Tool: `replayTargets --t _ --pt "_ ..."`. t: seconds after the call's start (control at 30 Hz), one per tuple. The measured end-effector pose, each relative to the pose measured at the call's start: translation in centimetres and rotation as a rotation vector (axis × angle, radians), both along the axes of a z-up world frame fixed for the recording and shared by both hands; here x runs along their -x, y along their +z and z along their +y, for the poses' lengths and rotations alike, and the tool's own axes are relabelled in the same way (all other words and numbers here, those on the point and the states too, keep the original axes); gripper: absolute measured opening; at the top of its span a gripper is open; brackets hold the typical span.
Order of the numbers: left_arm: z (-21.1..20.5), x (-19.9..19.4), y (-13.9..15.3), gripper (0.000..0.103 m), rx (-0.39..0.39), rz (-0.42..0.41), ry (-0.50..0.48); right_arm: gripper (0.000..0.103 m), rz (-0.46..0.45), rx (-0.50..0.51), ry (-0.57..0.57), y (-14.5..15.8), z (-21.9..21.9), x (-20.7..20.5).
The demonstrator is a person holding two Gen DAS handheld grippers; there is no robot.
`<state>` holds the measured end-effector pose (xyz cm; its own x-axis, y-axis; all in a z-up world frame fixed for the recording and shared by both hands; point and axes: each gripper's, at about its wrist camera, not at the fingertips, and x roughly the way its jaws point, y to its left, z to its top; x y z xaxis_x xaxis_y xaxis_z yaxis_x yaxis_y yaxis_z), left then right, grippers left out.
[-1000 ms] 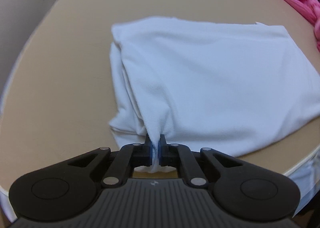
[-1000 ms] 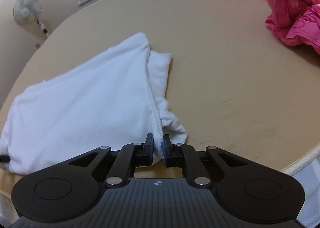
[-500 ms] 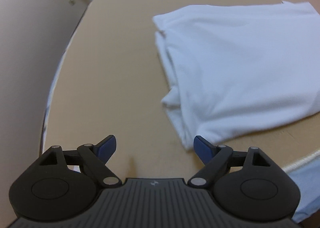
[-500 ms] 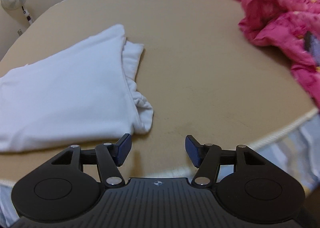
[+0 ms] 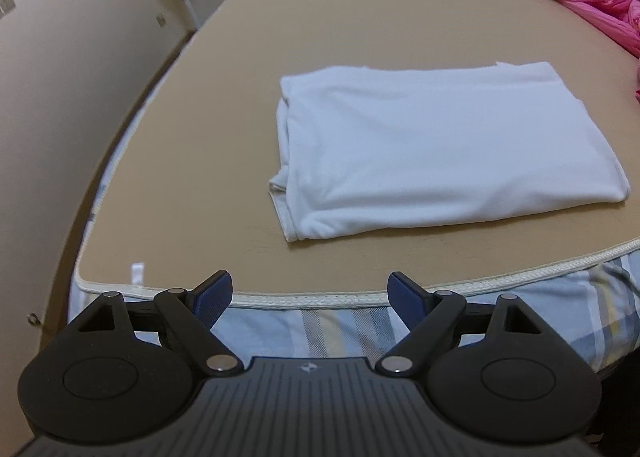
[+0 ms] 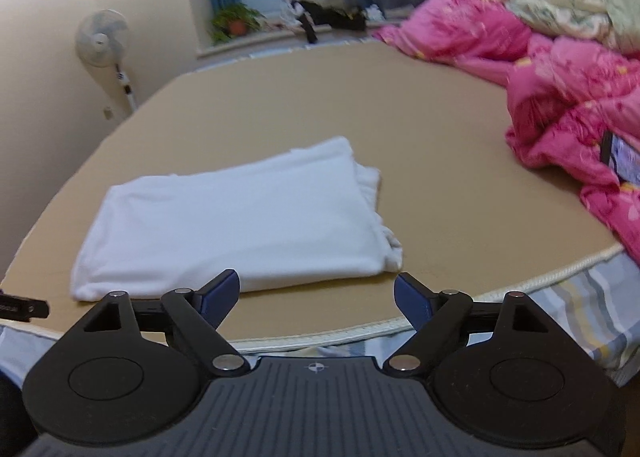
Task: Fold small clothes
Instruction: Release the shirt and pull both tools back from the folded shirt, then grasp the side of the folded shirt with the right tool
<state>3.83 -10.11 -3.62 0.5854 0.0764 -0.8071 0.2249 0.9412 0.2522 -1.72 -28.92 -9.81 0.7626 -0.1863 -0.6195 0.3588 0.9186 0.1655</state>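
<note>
**user_a:** White garment (image 5: 436, 153) is folded into a rough rectangle, lying flat on the tan bed surface (image 5: 360, 17), close to the near edge. Anyone see what the grippers are doing?

**user_b:** Both are off it. Left hand-held gripper (image 5: 310, 295) has its jaws spread wide with nothing between them, hanging over the bed's piped edge (image 5: 312, 301). From its camera the garment sits up around 1 o'clock, clear of the blue pads (image 5: 212, 293).

**user_a:** And the right one?

**user_b:** Same deal. Right hand-held gripper (image 6: 318, 295) is wide apart and empty, with the garment (image 6: 240, 225) at roughly 11 o'clock. Near edge of the cloth looks just beyond the left pad in that view, can't tell if it's touching or not.

**user_a:** Layers look tidy?

**user_b:** Mostly. Bunched layers stick out a bit along the short side at the 3 o'clock end in the right view. A pink quilt (image 6: 560, 97) is piled at 2 o'clock, well apart from the garment. Standing fan (image 6: 103, 39) by the wall at 10 o'clock.
</note>
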Motion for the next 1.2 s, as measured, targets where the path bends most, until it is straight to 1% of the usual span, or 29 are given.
replayTargets --t 0.13,0.23,0.33,0.43,0.63,0.87,0.97,1.07,1.2 --pt "0.3 0.9 0.5 0.089 -0.003 -0.011 0.02 0.089 -0.023 0.015 0.018 0.6 0.8 0.9" --pt "0.8 1.3 1.1 0.089 0.007 -0.01 0.038 0.089 -0.017 -0.004 0.003 0.5 0.8 0.9" --pt "1.0 1.4 1.5 0.089 -0.005 -0.025 0.056 0.089 -0.01 -0.02 -0.004 0.3 0.8 0.8" --pt "1.0 1.1 1.6 0.089 -0.005 -0.02 0.067 0.089 -0.008 -0.021 0.002 0.2 1.0 0.7" --pt "0.2 0.7 1.1 0.089 -0.012 -0.002 0.056 0.089 0.015 -0.029 0.009 -0.4 0.9 0.1" --pt "-1.2 -0.5 0.9 0.089 -0.026 0.003 0.042 0.089 0.035 -0.054 -0.012 -1.3 -0.1 -0.8" --pt "-1.8 -1.3 0.4 0.089 -0.044 0.01 0.043 0.089 0.042 -0.062 -0.018 -1.6 -0.6 -1.2" --pt "-2.3 -2.1 -0.3 0.089 -0.059 0.029 0.06 0.089 0.046 -0.078 -0.033 -2.1 -1.2 -1.6" --pt "-2.3 -3.2 -1.3 0.089 -0.052 0.058 0.093 0.089 0.061 -0.086 -0.033 -2.9 -2.1 -2.5"
